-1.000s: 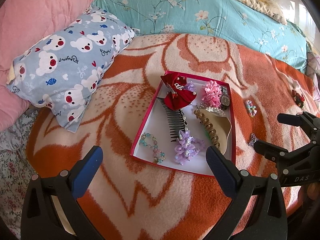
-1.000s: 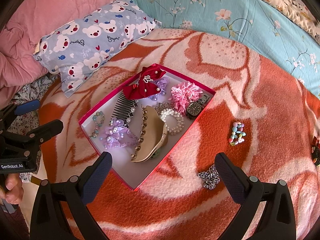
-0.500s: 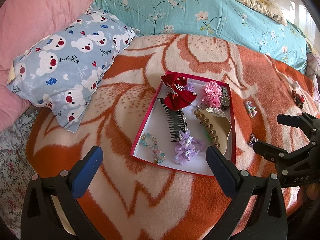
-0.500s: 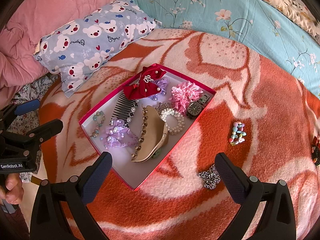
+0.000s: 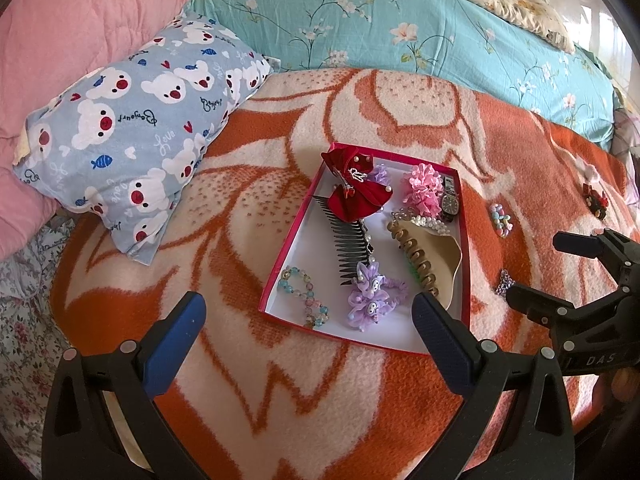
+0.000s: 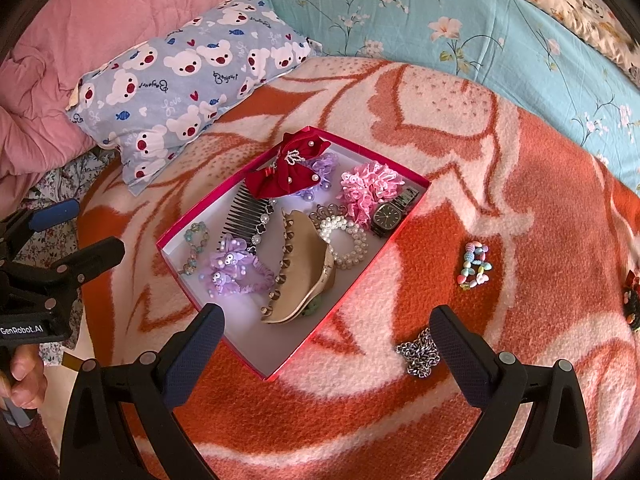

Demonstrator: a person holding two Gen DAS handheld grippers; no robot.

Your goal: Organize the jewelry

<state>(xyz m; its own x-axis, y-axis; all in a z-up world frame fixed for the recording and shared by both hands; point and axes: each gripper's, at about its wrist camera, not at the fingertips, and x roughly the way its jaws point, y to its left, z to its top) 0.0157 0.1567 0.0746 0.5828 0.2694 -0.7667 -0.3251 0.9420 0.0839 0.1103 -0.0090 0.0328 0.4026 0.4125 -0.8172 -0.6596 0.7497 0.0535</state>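
The left gripper (image 5: 308, 320) hangs above the orange-and-cream blanket (image 5: 280, 400) with its blue-padded fingers spread wide and nothing between them. Ahead of it, closer to its right finger, lies the shallow red box (image 5: 288, 240); the box's near edge sits just beyond the fingertips. Inside, from the near end outward, are a beaded bracelet (image 5: 304, 296), a purple scrunchie (image 5: 370, 296), a beige claw clip (image 5: 430, 256), a black comb (image 5: 350, 240), a red bow (image 5: 356, 190), a pink scrunchie (image 5: 422, 188) and a wristwatch (image 5: 450, 200).

The right gripper (image 6: 326, 336) is likewise spread apart and empty. The box (image 6: 320, 340) lies straight ahead and a little to its left, the nearest corner falling between the two fingers. A silver chain (image 6: 420, 354) rests on the blanket outside the box, right against the inner side of the right finger's tip as seen from this camera. A pastel bead bracelet (image 6: 474, 266) lies farther ahead and to the right, well clear of the box. A pearl bracelet (image 6: 348, 242) sits in the box beside the watch (image 6: 388, 214).

Beyond the box lie a bear-print pillow (image 5: 132, 128) to the left and a teal floral quilt (image 5: 400, 24) behind.
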